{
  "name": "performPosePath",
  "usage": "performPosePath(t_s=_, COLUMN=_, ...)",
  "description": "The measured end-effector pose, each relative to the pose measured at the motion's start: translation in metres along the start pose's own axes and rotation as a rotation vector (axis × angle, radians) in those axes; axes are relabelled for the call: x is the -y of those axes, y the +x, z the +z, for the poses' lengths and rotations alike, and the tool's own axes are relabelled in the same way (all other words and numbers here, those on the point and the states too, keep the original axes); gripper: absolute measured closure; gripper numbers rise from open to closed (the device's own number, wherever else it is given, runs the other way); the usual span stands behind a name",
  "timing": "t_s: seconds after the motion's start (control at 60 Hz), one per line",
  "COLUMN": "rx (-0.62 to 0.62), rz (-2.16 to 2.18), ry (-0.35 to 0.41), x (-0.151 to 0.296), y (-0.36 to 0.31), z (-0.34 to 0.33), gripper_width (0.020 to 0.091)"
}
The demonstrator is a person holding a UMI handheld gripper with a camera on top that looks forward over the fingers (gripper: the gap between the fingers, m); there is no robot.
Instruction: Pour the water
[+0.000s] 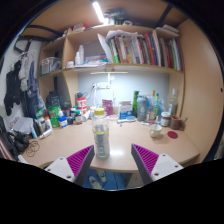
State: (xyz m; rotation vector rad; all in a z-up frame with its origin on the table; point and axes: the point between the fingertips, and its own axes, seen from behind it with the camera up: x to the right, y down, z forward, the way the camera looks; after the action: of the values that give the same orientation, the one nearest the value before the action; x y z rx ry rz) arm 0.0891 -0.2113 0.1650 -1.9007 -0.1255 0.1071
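1. While the fingers (102,163) stand wide apart with nothing between their purple pads (146,158), the task's thing, a clear plastic bottle (101,138) with a pale cap, stands upright on the counter (70,142) just ahead of them.

2. Measured from the bottle, the left finger sits below and to its left, the right finger below and further off to its right; so the bottle lies ahead and a little left of the middle of the gap (the one relation the coming move turns on, as I judge it).

3. Its long axis is vertical, square to the line of the fingers, which suits a grasp from the side around the body.

4. Beyond the bottle, at the back of the counter, stands a crowd of small jars and containers (68,113); to its right and further back are a green bottle (136,103) and a small red dish (173,133). I cannot tell which vessel is meant to take the water.

5. Above the bottle hangs a shelf of books (140,48).

6. My guess at the step in hand: the approach, with the grasp not yet made.
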Motion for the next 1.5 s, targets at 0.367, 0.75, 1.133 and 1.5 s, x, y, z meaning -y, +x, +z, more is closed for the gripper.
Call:
performPosePath(t_s=0.367, rx=-0.031, rz=-0.047, ry=0.016, x=-0.025, y=-0.045, z=0.180, gripper_width=0.0281)
performPosePath(t_s=0.75, rx=-0.019, rz=-0.069, ry=0.074, x=-0.034, y=-0.052, z=0.260, gripper_width=0.0550)
performPosePath(t_s=1.133, rx=0.133, rz=0.092, ry=-0.072, x=-0.017, y=-0.054, z=0.268, gripper_width=0.0666)
performPosePath(t_s=1.5, rx=0.285, rz=1.351, ry=-0.181, x=0.091, y=0.066, z=0.296, gripper_width=0.0669)
